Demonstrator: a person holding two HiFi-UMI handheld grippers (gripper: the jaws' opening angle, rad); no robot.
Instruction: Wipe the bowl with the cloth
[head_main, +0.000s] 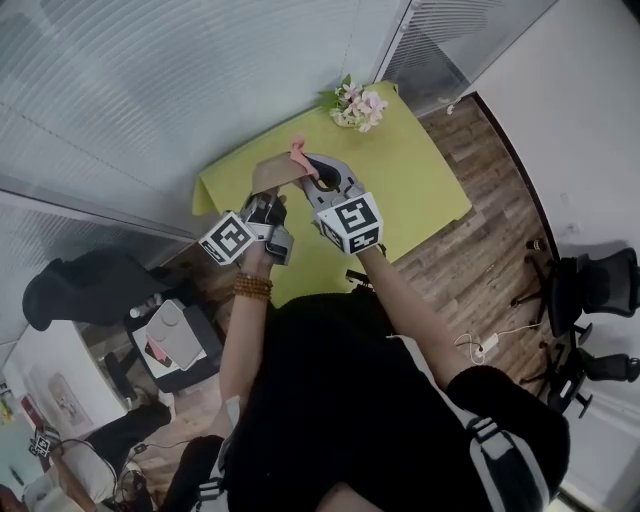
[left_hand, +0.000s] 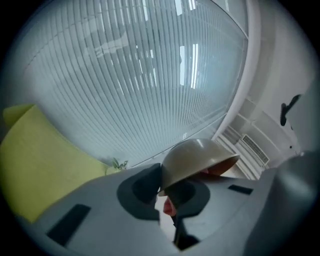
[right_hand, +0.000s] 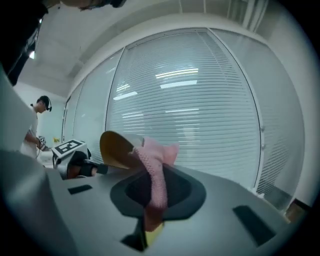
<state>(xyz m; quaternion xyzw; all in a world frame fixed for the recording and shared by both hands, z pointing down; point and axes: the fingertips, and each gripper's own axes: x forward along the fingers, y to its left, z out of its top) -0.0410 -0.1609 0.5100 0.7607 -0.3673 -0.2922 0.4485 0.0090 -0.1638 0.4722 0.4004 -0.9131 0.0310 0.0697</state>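
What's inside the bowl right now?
The pink cloth, pinched in the right hand-held gripper, lies against the bowl at its rim. The orange inside that shows looks bare; the part behind the cloth is covered.

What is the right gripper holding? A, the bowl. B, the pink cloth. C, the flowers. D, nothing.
B: the right gripper is shut on the cloth; the bowl is in the left gripper.
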